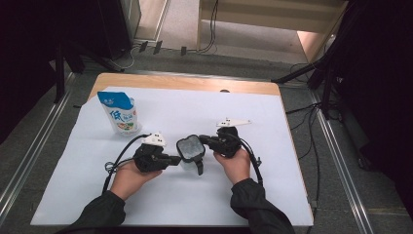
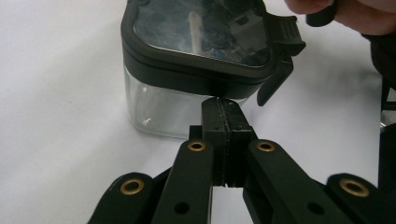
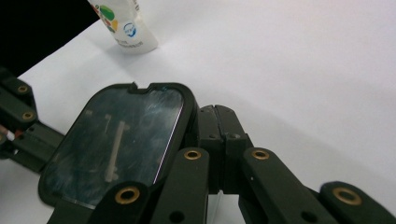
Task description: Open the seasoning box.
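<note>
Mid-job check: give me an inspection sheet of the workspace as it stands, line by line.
Surface: white sheet over a wooden table.
Job's things: clear container with black clip lid, between both claws.
Clutter: blue-and-white pouch standing far left.
Grippers: left claw shut, tip at the lid's rim; right claw shut, beside the lid.
Cables: one trailing from each gripper; more on the floor.
Surroundings: grey floor, dark stands.

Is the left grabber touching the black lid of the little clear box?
Touching. In the left gripper view, the left gripper, its jaws shut together, presses its tip against the lower edge of the black lid on the clear box.
</note>
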`<state>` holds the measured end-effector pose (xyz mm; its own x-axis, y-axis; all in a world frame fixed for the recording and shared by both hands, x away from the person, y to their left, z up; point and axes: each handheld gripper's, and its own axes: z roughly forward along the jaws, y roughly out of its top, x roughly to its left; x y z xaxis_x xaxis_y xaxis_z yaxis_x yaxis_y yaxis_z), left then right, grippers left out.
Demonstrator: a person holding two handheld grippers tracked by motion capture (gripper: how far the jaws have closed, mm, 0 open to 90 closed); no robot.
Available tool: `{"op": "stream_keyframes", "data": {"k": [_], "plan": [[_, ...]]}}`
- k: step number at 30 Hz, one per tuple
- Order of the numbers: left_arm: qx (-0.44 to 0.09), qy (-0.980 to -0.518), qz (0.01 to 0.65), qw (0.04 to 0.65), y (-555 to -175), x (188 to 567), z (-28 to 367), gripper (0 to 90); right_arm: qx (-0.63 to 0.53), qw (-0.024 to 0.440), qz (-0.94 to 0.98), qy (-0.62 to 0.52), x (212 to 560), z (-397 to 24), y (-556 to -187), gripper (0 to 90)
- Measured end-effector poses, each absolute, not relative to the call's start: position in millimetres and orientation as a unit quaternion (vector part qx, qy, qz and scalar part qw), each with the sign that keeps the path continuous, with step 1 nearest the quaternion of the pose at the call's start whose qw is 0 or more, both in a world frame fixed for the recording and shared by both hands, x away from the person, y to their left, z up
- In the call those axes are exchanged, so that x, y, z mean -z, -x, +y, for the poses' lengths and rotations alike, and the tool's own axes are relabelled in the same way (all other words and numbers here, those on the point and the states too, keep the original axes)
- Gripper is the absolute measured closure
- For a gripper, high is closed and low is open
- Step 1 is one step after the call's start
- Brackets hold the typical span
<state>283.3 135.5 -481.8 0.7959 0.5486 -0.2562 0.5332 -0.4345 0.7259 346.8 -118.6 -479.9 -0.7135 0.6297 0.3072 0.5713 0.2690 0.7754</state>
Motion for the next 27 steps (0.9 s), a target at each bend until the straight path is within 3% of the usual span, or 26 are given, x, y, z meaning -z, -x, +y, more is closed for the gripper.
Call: {"op": "stream_keyframes", "data": {"k": [12, 27], "plan": [[0.006, -0.85, 0.311, 0.425, -283.8, 477.6, 144.4, 90.0, -0.47, 0.042, 0.796, -0.381, 476.8, -130.8, -341.8, 90.0], [-0.001, -0.845, 0.324, 0.426, -300.5, 466.1, 171.6, 84.6, -0.473, 0.042, 0.793, -0.382, 476.2, -156.0, -284.5, 90.0]]}}
